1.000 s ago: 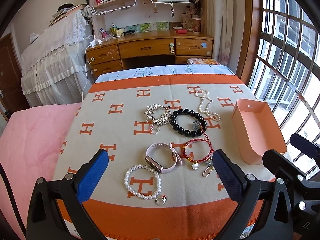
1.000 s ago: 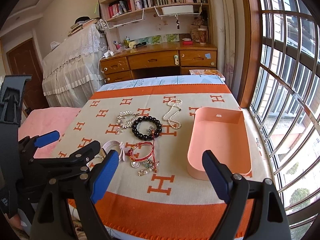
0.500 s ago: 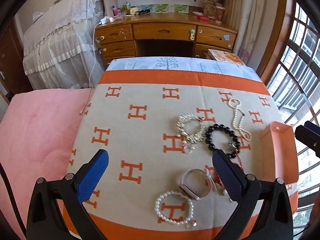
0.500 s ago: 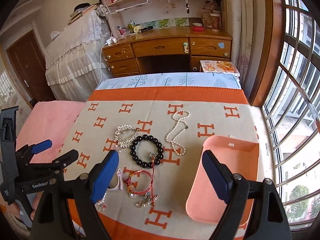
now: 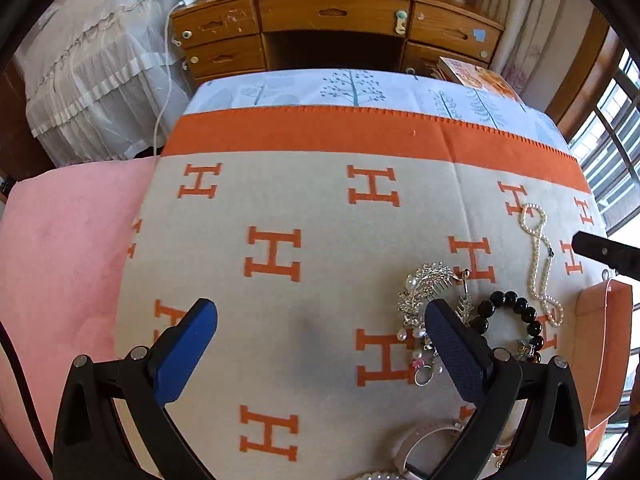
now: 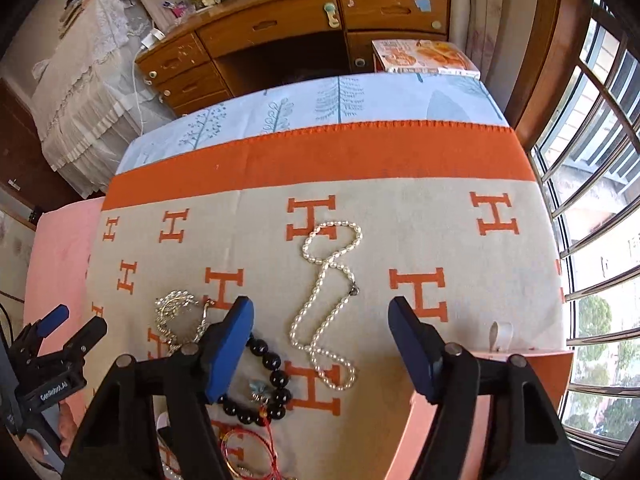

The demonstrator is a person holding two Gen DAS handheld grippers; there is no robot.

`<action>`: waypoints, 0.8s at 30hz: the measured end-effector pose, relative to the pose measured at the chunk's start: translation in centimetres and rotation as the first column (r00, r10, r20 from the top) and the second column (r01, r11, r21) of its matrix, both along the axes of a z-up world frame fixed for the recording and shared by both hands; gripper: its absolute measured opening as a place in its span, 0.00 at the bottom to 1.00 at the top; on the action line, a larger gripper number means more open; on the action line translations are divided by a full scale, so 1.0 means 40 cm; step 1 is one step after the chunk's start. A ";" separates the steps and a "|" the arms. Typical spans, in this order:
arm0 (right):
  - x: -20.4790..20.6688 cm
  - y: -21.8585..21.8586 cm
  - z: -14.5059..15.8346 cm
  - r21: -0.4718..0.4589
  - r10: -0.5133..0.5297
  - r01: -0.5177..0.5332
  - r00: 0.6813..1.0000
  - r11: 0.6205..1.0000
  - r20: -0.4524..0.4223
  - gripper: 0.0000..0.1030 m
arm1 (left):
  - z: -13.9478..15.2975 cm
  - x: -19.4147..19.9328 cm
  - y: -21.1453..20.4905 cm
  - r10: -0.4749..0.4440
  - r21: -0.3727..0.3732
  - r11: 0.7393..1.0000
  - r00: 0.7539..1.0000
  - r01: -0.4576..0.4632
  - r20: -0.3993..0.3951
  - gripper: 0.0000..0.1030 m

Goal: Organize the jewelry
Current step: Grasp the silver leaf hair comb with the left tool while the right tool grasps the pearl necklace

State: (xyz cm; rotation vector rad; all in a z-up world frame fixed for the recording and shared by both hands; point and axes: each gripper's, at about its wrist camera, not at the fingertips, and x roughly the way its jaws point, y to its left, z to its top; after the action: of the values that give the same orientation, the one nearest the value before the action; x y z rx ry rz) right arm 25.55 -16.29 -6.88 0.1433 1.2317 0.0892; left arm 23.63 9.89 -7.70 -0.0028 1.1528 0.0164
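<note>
Jewelry lies on a beige blanket with orange H marks (image 5: 304, 216). A pearl necklace (image 6: 326, 300) lies between and just ahead of the fingers of my right gripper (image 6: 320, 344), which is open and empty above it. A black bead bracelet (image 6: 264, 384), a silver brooch (image 6: 176, 312) and a red cord bracelet (image 6: 248, 448) lie to its left. My left gripper (image 5: 320, 344) is open and empty over bare blanket; the silver brooch (image 5: 428, 288), black bracelet (image 5: 512, 320) and pearl necklace (image 5: 538, 264) lie by its right finger. The pink tray (image 5: 604, 356) is at the right.
A wooden desk with drawers (image 5: 332, 20) stands beyond the bed. A pink cushion (image 5: 60, 256) lies left of the blanket. Barred windows (image 6: 600, 200) run along the right. A book (image 6: 424, 56) lies near the desk. A pink watch band (image 5: 424, 444) lies at the bottom edge.
Both grippers have moved forward and lower over the blanket. The right one now hangs over the pearl necklace; the left one has shifted left, away from the jewelry. Both stay open.
</note>
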 end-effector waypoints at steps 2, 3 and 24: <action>0.031 0.003 -0.031 -0.017 -0.009 0.008 1.000 1.000 -0.028 0.68 | -0.031 0.024 -0.027 -0.043 0.007 0.999 0.999 0.043 -0.030 0.99; 0.043 0.004 -0.045 -0.029 -0.014 0.013 0.999 0.999 -0.041 0.68 | -0.043 0.030 -0.042 -0.060 0.005 0.998 0.997 0.060 -0.043 0.99; 0.057 0.050 -0.107 -0.161 0.086 -0.091 0.995 0.983 -0.041 0.05 | -0.137 0.079 -0.112 -0.234 -0.043 0.972 0.964 0.230 -0.129 0.42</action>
State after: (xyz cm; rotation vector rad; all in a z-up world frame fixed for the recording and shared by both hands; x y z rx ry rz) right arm 27.82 -14.30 -11.14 -0.0520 1.2738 0.0634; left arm 26.80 5.41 -13.20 0.1101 1.2810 -0.2104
